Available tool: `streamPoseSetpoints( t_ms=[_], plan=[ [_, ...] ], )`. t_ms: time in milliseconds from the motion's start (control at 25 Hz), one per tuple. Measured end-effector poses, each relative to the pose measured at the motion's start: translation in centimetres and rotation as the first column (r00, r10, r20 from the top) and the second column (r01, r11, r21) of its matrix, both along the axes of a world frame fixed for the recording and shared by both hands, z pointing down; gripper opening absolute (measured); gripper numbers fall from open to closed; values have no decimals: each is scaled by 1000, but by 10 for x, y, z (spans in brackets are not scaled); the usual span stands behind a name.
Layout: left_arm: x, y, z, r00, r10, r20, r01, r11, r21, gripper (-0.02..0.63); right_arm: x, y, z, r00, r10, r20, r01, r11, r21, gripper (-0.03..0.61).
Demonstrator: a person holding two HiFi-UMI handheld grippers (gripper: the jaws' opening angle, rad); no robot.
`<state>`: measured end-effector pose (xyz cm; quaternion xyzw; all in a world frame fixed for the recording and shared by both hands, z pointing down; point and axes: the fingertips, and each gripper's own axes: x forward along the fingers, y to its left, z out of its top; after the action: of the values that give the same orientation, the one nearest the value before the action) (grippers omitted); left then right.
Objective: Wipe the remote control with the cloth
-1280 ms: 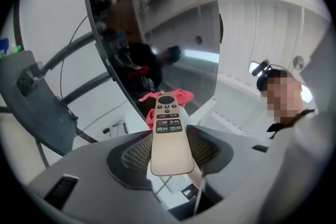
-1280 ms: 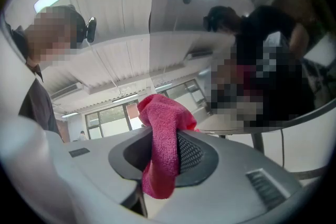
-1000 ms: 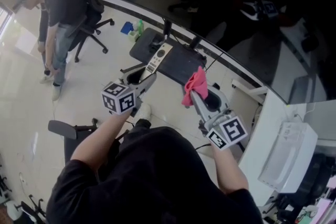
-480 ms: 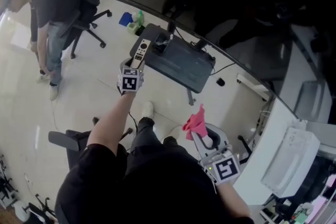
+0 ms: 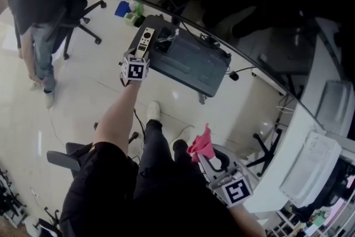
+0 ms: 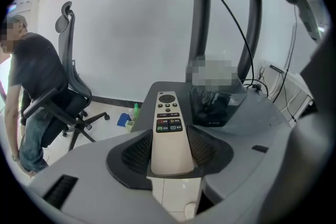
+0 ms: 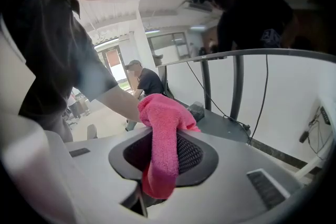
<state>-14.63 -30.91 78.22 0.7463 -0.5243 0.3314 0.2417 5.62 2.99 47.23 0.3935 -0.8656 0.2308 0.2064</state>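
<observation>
The remote control (image 6: 169,128) is held in the left gripper (image 6: 170,157). The jaws are closed on its lower end, one on each side, and its buttons face up. In the head view, the left arm is stretched far out, and the top end of the remote is seen over the left corner of a dark desk (image 5: 191,66). Whether the remote touches the desk cannot be told.

The pink cloth (image 7: 164,139) is held in the right gripper (image 7: 160,165). The jaws are pinched on the middle of the cloth. The soft top of it sticks up and folds over, and a small bit hangs down below. In the head view, this gripper is kept low and close to the body, well apart from the remote.

A second person (image 5: 39,3) in a dark shirt and jeans is seen bent over beside a black office chair (image 5: 83,11). A blue thing (image 5: 122,8) and a green bottle (image 5: 135,7) are seen on the shiny floor, just beside the desk. A white table (image 5: 288,136) with a white machine (image 5: 313,166) is seen at the right.
</observation>
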Motion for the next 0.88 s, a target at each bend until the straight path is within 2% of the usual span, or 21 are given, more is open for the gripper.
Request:
streamPoseSetpoints(
  t_ms=[200, 440, 520, 680, 880],
  plan=[
    [7, 3, 15, 999, 33, 10, -33, 997, -75, 212, -6, -9, 4, 1000, 8, 15, -8, 1000, -9, 103],
    [6, 3, 15, 998, 44, 41, -40, 996, -78, 216, -9, -12, 2, 1000, 16, 27, -16, 1000, -3, 103],
    [2, 6, 12, 998, 29, 57, -25, 997, -80, 262, -7, -11, 4, 1000, 16, 21, -16, 1000, -3, 103],
    [-13, 23, -14, 998, -13, 65, 16, 999, -34, 265, -2, -16, 9, 1000, 26, -3, -26, 1000, -7, 103],
    [-22, 69, -63, 999, -34, -10, 34, 999, 33, 265, 20, -50, 32, 995, 74, -67, -73, 997, 17, 103]
  ],
)
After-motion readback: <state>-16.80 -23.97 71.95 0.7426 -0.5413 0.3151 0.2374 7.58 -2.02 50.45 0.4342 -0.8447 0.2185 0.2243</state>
